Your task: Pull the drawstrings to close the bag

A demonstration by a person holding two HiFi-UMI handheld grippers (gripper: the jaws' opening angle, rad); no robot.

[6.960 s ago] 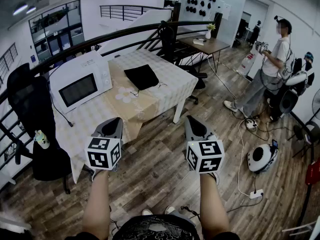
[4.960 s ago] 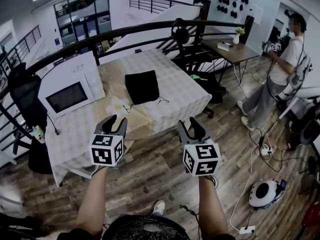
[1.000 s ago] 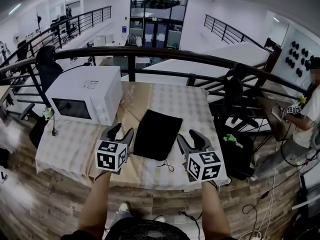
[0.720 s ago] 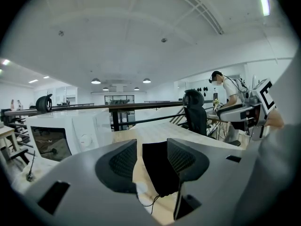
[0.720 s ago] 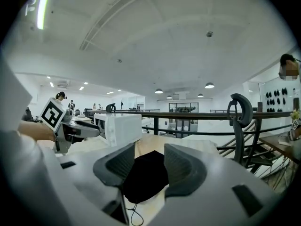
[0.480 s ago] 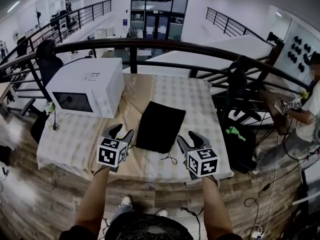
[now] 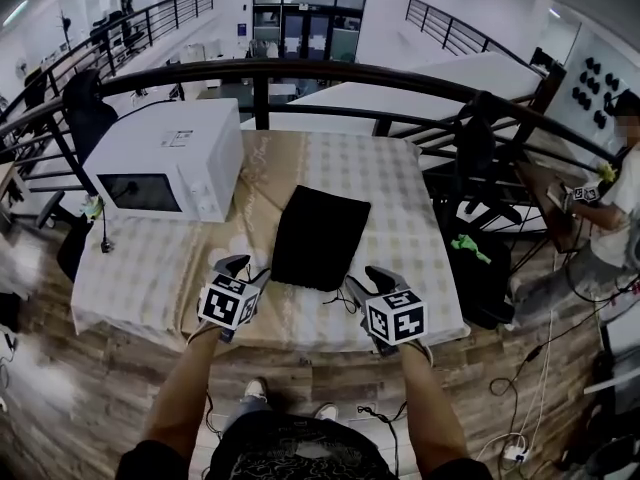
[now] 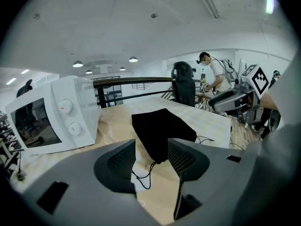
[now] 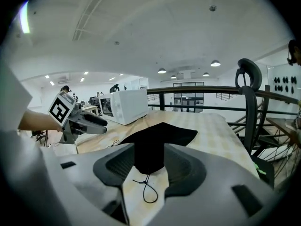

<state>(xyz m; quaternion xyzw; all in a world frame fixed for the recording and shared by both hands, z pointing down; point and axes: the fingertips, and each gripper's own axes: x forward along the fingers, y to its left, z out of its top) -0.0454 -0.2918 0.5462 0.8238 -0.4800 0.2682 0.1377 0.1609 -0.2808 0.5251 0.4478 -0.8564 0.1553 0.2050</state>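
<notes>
Over on the checked-cloth counter [image 7: 400,198], the flat black fabric drawstring bag [image 7: 320,238] lies right of the boxy white microwave oven [image 7: 165,158], thin black cords [image 9: 148,189] trailing off its near edge, and the left tool [image 7: 247,268] and right tool [image 7: 366,278] hover there, jaws apart, gripping nothing.

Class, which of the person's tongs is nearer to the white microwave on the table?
Left. The left tongs hover on the same side of the black bag as the microwave; the right tongs hover on the bag's other side, farther away.
</notes>
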